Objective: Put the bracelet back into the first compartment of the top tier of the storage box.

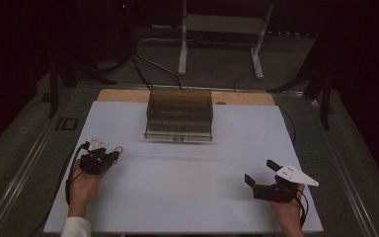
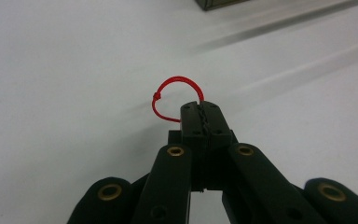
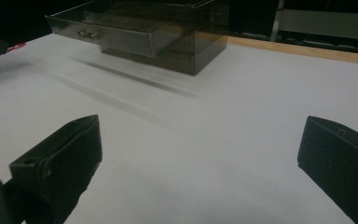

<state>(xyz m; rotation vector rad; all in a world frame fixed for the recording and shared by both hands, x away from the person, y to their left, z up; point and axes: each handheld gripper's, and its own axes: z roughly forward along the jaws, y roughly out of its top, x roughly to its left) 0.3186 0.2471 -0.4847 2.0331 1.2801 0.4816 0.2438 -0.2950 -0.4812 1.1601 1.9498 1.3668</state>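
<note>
Left gripper [image 2: 200, 112] clenched on red cord loop [image 2: 170, 91], near left of table [image 1: 187, 192]. Right gripper [image 3: 200, 154] released, near right. Smoky drawer box [image 1: 179, 114] sat far centre.

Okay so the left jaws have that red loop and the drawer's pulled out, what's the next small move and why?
Probably carry the red loop toward the open drawer of the smoky box: the left gripper already pinches it, and the drawer is pulled out.

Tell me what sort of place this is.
Probably a lab or recording workspace: a white table top in a dark room, loose cables on the floor behind it, a metal stand, and a clear drawer box set out alone.
</note>
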